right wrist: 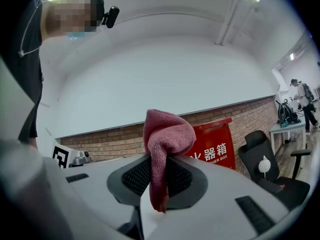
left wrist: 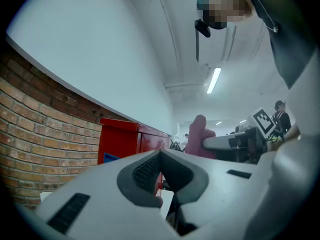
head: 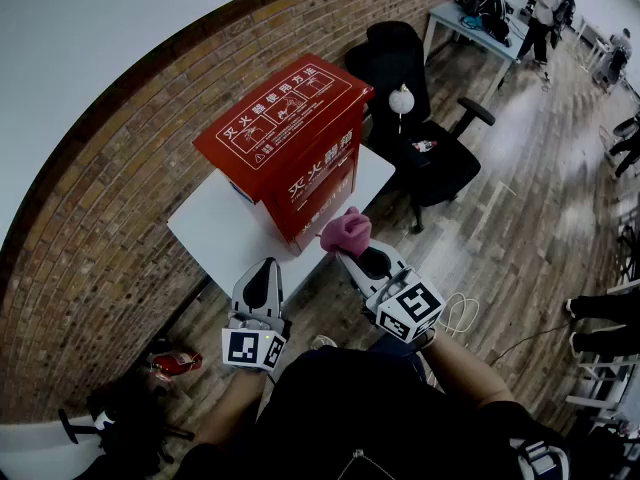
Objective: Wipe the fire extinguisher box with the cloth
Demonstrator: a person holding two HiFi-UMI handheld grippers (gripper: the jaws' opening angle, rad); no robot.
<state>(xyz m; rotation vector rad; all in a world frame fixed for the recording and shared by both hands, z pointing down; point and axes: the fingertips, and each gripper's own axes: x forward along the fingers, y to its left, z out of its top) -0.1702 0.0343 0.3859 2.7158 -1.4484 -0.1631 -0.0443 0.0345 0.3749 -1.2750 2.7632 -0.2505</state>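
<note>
Jaws, left gripper: pressed together, nothing between them. It is held low, just in front of the desk's near edge.

Brick wall: runs along the left, behind the desk.

Desk: small with a white top, set against the wall. It carries the box.

Fire extinguisher box: red, with white characters and diagrams on its top and front. It stands on the desk, and one front corner reaches to the desk's near edge.

Jaws, right gripper: pinching the cloth.

Cloth: pink and bunched. A fold rises above the jaws and a tail hangs down between them. It sits at the box's lower front corner, near the desk edge; whether it touches the box cannot be told.

Office chair: black, to the right of the desk, with a small white round object on its back.

White cable: looped on the wooden floor to the right of the right gripper.

Persons: standing at the far upper right beside another table.
</note>
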